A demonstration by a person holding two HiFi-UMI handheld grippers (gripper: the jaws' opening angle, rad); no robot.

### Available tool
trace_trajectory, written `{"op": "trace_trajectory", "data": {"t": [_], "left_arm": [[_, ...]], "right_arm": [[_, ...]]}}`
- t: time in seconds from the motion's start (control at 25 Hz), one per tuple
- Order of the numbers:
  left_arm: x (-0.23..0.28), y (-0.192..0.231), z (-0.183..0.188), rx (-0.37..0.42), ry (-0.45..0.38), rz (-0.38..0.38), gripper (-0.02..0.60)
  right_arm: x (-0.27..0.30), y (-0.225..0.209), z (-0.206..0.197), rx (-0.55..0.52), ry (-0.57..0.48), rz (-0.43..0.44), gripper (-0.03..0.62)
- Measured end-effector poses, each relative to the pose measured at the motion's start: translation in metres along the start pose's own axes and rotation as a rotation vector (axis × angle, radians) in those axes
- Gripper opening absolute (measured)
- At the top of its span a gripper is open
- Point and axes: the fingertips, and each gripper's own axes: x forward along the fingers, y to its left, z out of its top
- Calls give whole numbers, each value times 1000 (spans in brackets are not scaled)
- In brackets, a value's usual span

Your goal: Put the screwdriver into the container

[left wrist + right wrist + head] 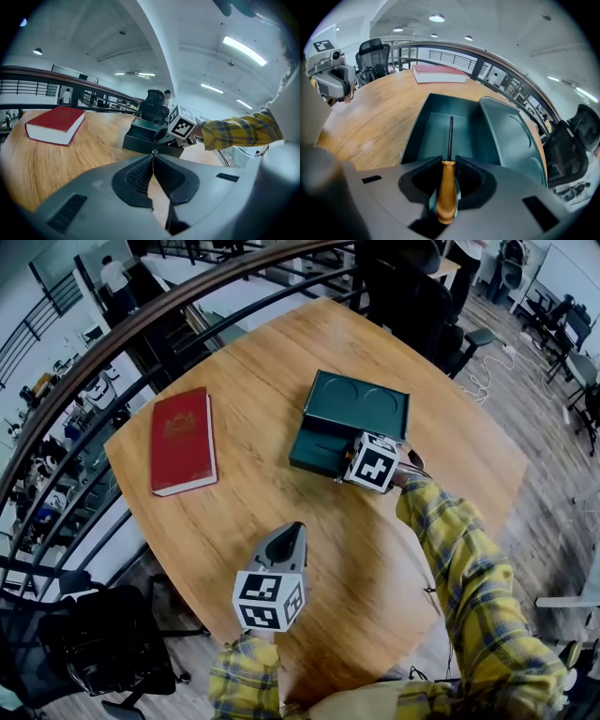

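Head view puts the left gripper (296,527) nearest, over bare wood close to the near edge of the wooden table (281,343). Its jaws are pressed together with nothing between them. Open tabletop lies all around it.

Further on, the right gripper (449,161) sits at the near wall of the dark green container (317,442), jaws clamped on the amber handle of the screwdriver (447,190). The thin dark shaft points out over the container's tray, inside its walls; whether the tip touches the floor is hard to tell. The lid (364,404) lies open on the far side, showing two round recesses.

A red hardcover book (183,440) lies flat near the table's left edge, well apart from the container. Beyond the far edge curves a dark railing (187,296), and a black office chair (412,296) stands by the far corner.
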Motion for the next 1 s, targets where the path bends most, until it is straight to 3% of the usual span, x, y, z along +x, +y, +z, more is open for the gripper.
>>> {"op": "trace_trajectory", "data": {"t": [0.28, 0.64, 1.0], "left_arm": [[-1, -1, 6, -25, -24, -12, 12], [-4, -7, 17, 6, -47, -19, 12], [-13, -27, 31, 45, -76, -38, 11]], "right_arm": [[-3, 0, 5, 96, -46, 49, 140], [-28, -13, 14, 140, -136, -54, 138], [-69, 3, 10, 170, -204, -96, 124]]}}
